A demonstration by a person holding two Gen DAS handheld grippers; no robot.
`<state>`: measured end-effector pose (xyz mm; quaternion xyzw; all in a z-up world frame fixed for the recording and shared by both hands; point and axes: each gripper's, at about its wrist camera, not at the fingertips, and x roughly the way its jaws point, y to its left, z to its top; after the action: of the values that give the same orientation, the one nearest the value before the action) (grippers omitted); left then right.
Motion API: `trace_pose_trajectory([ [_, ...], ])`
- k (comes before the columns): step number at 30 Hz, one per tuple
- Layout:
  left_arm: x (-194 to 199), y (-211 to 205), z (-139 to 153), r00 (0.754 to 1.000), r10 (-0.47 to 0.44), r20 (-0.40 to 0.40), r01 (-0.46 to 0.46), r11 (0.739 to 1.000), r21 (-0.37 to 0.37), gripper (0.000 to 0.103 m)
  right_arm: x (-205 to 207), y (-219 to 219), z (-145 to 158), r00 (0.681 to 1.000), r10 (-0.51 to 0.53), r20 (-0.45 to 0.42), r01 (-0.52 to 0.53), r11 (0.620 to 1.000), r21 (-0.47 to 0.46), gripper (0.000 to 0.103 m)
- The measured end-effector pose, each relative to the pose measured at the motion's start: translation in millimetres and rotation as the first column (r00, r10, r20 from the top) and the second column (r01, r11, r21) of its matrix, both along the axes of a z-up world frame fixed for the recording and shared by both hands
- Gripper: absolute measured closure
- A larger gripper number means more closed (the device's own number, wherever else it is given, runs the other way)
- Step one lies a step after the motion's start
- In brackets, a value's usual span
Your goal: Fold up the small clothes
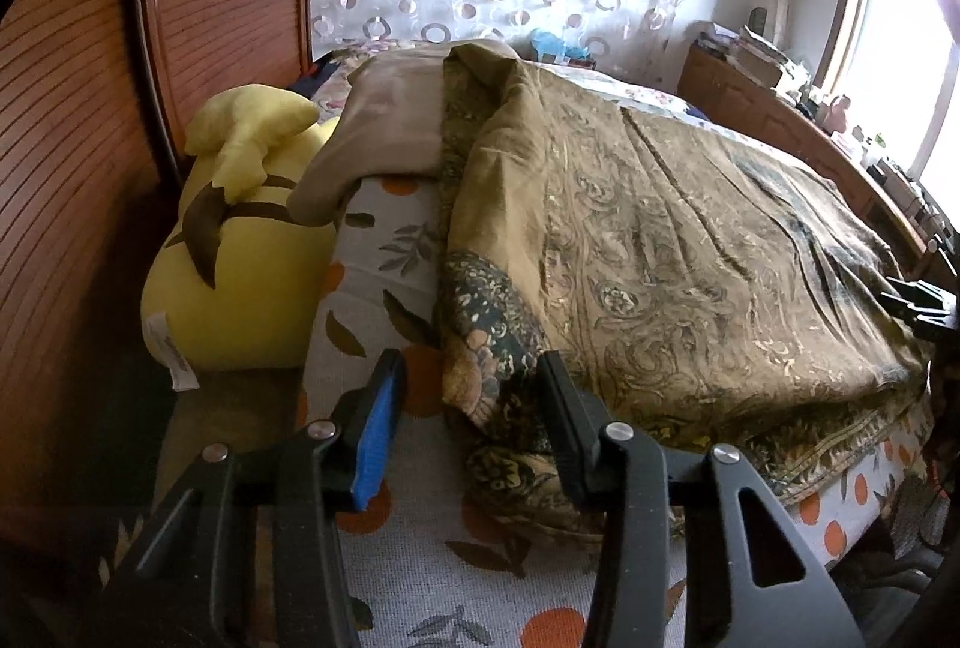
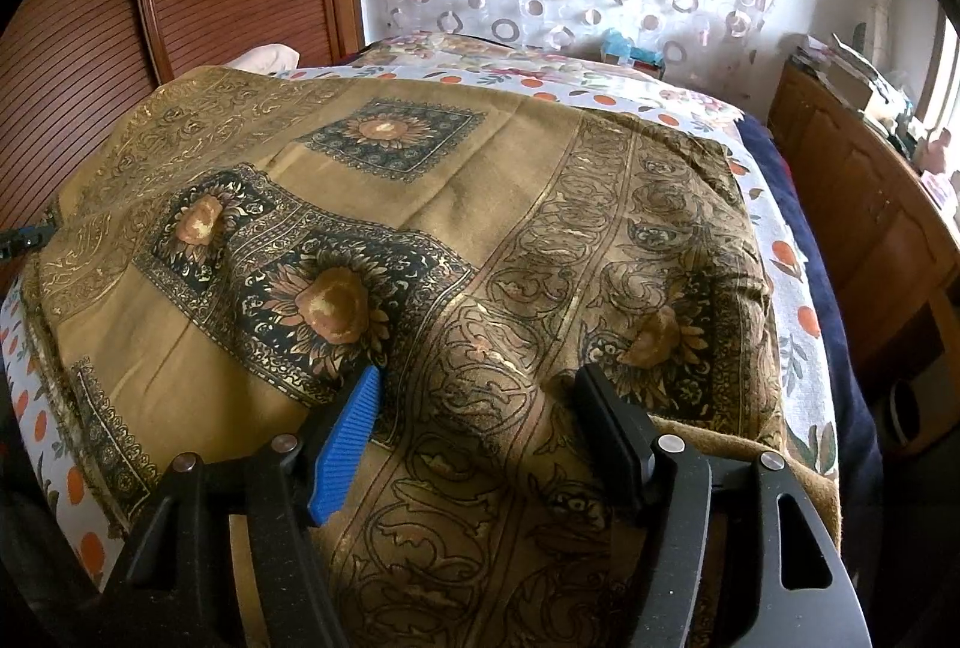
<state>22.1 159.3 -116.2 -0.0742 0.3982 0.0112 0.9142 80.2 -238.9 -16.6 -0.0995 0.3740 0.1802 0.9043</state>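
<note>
A brown cloth (image 2: 480, 180) with gold scrollwork and dark sunflower squares lies spread and partly folded over the bed. In the left wrist view its near left corner (image 1: 486, 384) lies between the fingers of my left gripper (image 1: 474, 378). The jaws stand apart, and the blue pad (image 1: 375, 432) is clear of the fabric. In the right wrist view my right gripper (image 2: 480, 384) is open and its fingertips rest down on the cloth. A raised hump of the fabric sits between them, near the cloth's front right side.
A white bedsheet (image 1: 384, 252) printed with oranges and leaves covers the bed. A yellow plush toy (image 1: 240, 240) and a grey-brown pillow (image 1: 384, 126) lie at the left by the wooden slatted wall (image 1: 72, 120). A wooden cabinet (image 2: 870, 204) and a window (image 1: 900, 48) stand at the right.
</note>
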Motion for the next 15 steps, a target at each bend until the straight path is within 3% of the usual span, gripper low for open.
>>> trace_pose_trajectory([
  [4, 0, -2, 0, 1.0, -0.03, 0.0, 0.03, 0.999, -0.023, 0.083, 0, 0, 0, 1.0, 0.0, 0.0, 0.0, 1.0, 0.0, 0.034],
  [7, 2, -8, 0, 0.999, -0.049, -0.001, 0.049, 0.999, -0.013, 0.093, 0, 0, 0, 1.0, 0.001, 0.0, -0.001, 1.0, 0.0, 0.034],
  [11, 1, -11, 8, 0.998, -0.059, 0.033, 0.061, 0.997, -0.054, 0.095, 0, -1, 0, 1.0, 0.001, 0.0, -0.001, 1.0, 0.0, 0.034],
  [15, -5, -22, 36, 0.99, -0.074, 0.124, 0.084, 0.993, -0.078, 0.095, 0, -1, 0, 1.0, 0.002, 0.0, -0.002, 1.0, 0.001, 0.034],
])
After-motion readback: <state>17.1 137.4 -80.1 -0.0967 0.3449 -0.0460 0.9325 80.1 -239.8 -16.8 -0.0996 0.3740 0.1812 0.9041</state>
